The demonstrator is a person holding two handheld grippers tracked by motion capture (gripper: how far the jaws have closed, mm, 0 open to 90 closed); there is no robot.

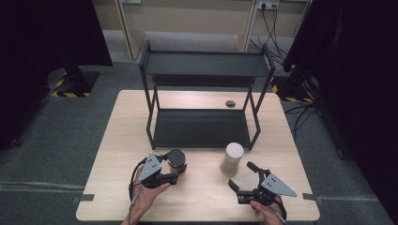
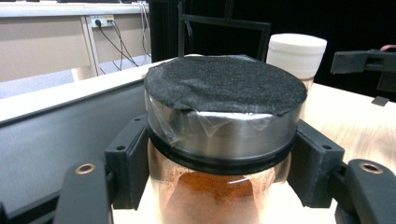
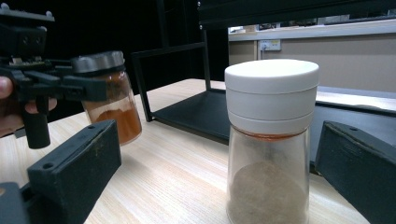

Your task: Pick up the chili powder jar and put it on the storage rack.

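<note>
Orange-powder jar clamped in left claw, lifted off table

We work with two matte black grippers, the left gripper and the right gripper, each topped by a grey three-cornered plate, trailing a thin black cable, with blocky square-edged fingers and round brass-ringed screw holes in their arms.

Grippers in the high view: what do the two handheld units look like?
Both the left gripper and right gripper are black, two-jawed, each topped by a grey three-cornered plate. A dark cable trails from each. The jaws end in blocky black pads. No sleeves visible.
</note>
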